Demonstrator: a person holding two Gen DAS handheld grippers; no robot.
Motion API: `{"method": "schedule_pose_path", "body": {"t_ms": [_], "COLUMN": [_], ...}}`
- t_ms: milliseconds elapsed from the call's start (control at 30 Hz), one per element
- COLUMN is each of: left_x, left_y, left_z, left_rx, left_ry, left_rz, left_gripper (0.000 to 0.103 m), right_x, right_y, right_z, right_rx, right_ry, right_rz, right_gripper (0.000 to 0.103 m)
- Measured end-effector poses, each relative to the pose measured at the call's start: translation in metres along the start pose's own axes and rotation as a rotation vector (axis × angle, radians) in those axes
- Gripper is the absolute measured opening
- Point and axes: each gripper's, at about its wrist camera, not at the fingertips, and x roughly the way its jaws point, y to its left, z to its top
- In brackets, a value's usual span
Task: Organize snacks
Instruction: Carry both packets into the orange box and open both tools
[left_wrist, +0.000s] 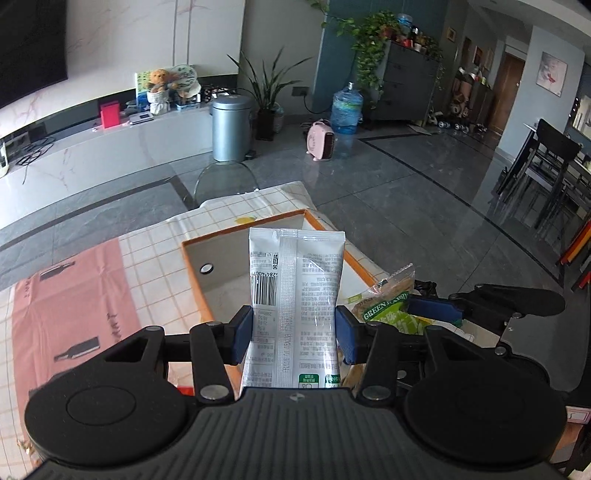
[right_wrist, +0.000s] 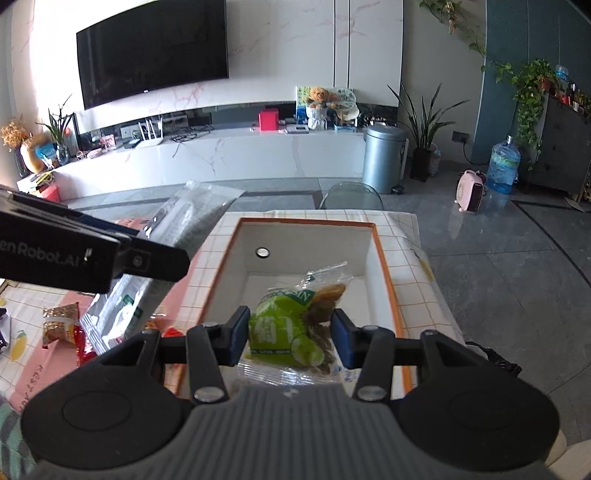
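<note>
My left gripper (left_wrist: 294, 334) is shut on a white snack pouch (left_wrist: 295, 280), held upright over the near edge of the orange-rimmed box (left_wrist: 192, 273). My right gripper (right_wrist: 290, 338) is shut on a green raisin packet (right_wrist: 291, 325) and holds it over the box's near end; the box (right_wrist: 384, 258) is white inside, with nothing else in it. The raisin packet (left_wrist: 388, 306) and a right blue finger (left_wrist: 432, 308) show at the right of the left wrist view. The left gripper's body (right_wrist: 92, 254) and its pouch (right_wrist: 147, 280) show at the left of the right wrist view.
The box sits on a checked tablecloth (left_wrist: 155, 254) with a pink mat (left_wrist: 74, 317). More snack packets (right_wrist: 61, 325) lie on the table left of the box. A clear chair (right_wrist: 351, 195) stands beyond the table's far edge, and a metal bin (right_wrist: 382, 162) behind it.
</note>
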Motion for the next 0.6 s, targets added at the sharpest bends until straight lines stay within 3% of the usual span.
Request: {"method": "schedule_pose_path", "body": {"t_ms": [133,333,600], "left_x": [0.032,0.083,0.128], "left_y": [-0.003,0.008,0.009], "left_z": [0.009,0.010,0.004], "left_rx": [0.017,0.006,0.062], "left_ry": [0.031,0.149,0.275], "left_rz": [0.003,-0.011,-0.025], "left_gripper": [0.054,0.054,0.054], "right_x": [0.026,0.070,0.125], "right_y": [-0.015,-0.028,-0.030], "right_z": [0.013,0.019,0.016], "right_rx": [-0.049,-0.132,-0.231], "right_ry": [0.047,0.142,0.275], "right_rz": [-0.040,-0.058,0.011], "right_gripper": [0.045,0.045,0.045]}}
